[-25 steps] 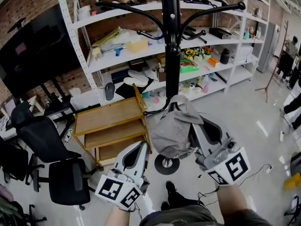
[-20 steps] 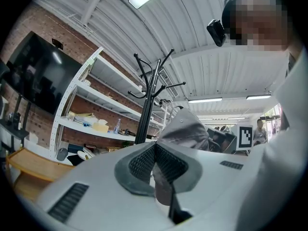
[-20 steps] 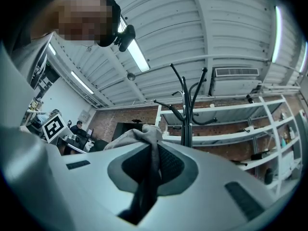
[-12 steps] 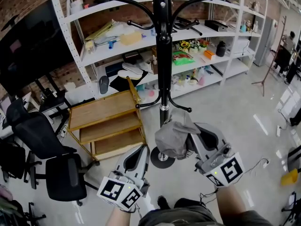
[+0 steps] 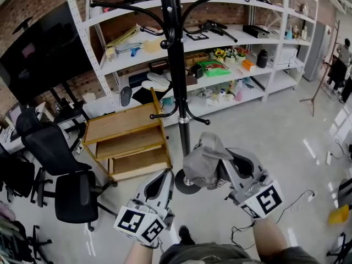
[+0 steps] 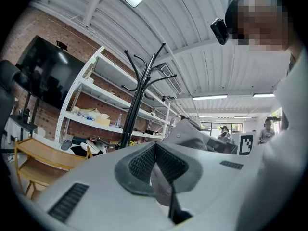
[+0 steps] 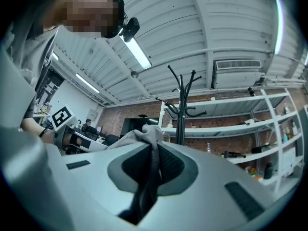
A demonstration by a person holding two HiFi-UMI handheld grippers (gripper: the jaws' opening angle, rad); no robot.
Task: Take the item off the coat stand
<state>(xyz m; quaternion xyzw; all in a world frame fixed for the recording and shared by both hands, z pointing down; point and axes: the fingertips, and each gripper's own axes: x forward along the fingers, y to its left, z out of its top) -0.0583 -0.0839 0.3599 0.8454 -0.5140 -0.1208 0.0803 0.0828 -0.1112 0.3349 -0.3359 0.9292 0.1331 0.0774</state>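
While the grey cap is pinched in the right hand-held gripper, it hangs clear of the coat stand, in front of the pole's lower part and above the round base in the head view. No hook touches it. In the right gripper view a fold of the cap's cloth runs down between the ribbed pads, which press together on it, and the rest bunches above the jaw tips. The cap droops to the left of that hand-held gripper, toward the left hand-held gripper.

The left hand-held gripper is held lower and near the cap, not touching it. Its own view shows the jaws pressed together with nothing held.

Surroundings: the stand's lower hooks are bare. A wooden three-tier rack stands on the floor left of the pole, tilted in the head view. Behind it is white shelving loaded with small items, against a brick wall. A black office chair stands at lower left.
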